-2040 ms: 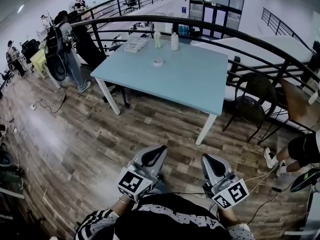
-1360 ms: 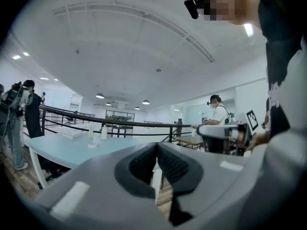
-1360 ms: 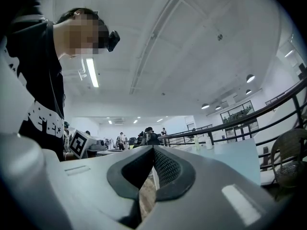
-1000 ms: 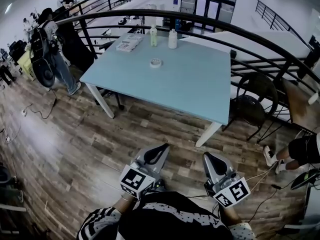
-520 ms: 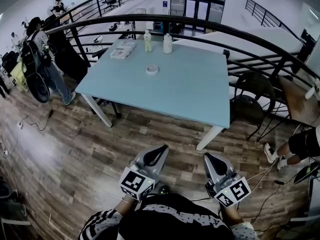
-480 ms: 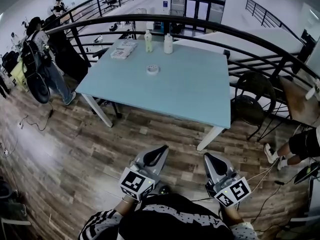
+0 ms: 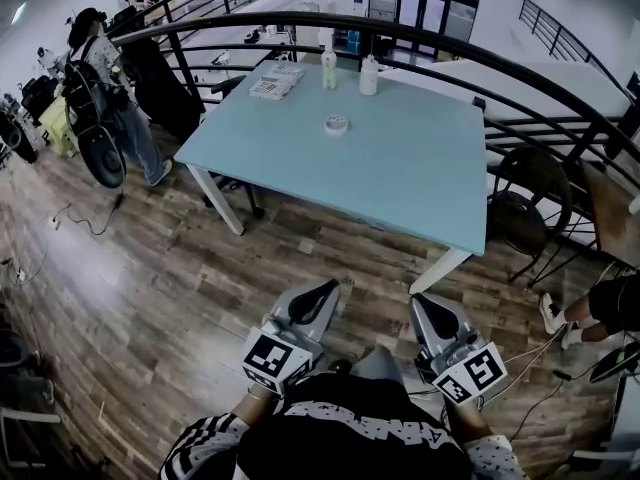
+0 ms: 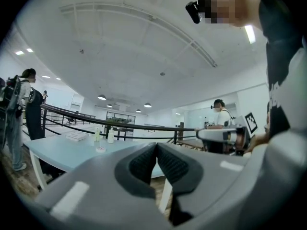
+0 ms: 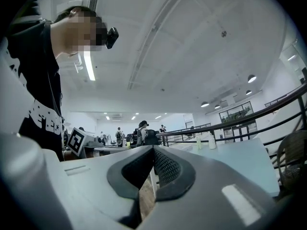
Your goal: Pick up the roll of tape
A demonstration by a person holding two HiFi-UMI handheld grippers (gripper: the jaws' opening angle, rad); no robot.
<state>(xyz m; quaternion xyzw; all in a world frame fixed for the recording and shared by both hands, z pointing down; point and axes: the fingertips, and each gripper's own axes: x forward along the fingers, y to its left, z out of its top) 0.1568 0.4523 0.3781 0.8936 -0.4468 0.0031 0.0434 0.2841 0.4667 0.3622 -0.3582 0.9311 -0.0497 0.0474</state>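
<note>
Jaws of the left gripper (image 7: 320,295) are seen pressed together with nothing between them, and those of the right gripper (image 7: 428,313) are likewise closed and empty. Both are held level above the wood-plank floor (image 7: 150,268), short of the light blue table (image 7: 420,183). The roll of tape (image 7: 337,123) is laid flat on the table's far half, well apart from both grippers. Behind it two white bottles (image 7: 329,68) are stood near the far edge, a stack of papers (image 7: 276,81) to their left. A curved black railing (image 7: 520,86) is seen beyond.
</note>
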